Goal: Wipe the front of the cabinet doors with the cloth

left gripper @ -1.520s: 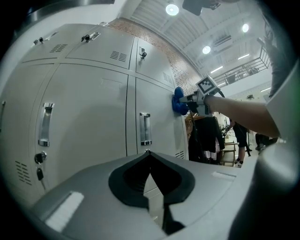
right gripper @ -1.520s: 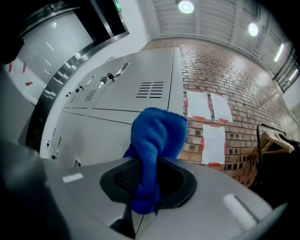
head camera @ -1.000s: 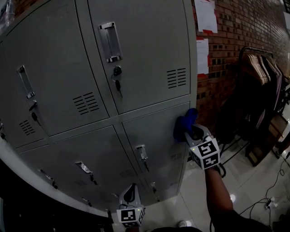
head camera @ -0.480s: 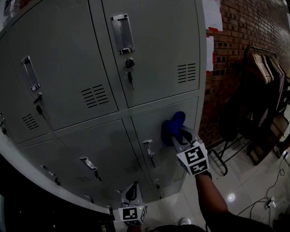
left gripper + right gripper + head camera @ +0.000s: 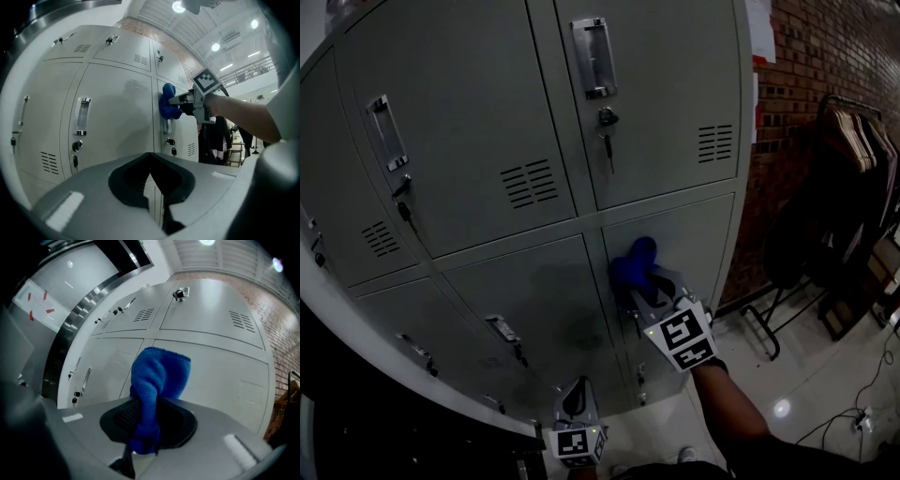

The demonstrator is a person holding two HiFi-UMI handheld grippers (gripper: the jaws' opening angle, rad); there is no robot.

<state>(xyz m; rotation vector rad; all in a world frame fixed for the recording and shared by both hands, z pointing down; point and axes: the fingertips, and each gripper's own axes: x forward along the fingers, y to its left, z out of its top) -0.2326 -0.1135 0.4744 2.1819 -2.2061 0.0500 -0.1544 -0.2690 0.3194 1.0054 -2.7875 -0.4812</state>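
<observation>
A grey metal locker cabinet [image 5: 534,112] with several doors fills the head view. My right gripper [image 5: 643,283] is shut on a blue cloth [image 5: 633,265] and presses it against the lower right door [image 5: 694,239], near that door's left edge. The cloth [image 5: 157,380] bunches up between the jaws in the right gripper view, its top against the door [image 5: 220,376]. My left gripper [image 5: 574,401] hangs low near the cabinet's bottom, shut with nothing in it. In the left gripper view the cloth [image 5: 168,101] and the right gripper [image 5: 180,100] show against the doors.
A brick wall [image 5: 825,56] stands right of the cabinet, with papers [image 5: 759,37] pinned on it. A clothes rack [image 5: 853,159] with dark garments stands at the far right. Door handles [image 5: 592,56] and keys [image 5: 607,131] stick out from the doors. Cables [image 5: 877,384] lie on the shiny floor.
My right gripper has slid the cloth leftward across the lower right door, from its right edge to near its left edge. The left gripper has barely moved.
</observation>
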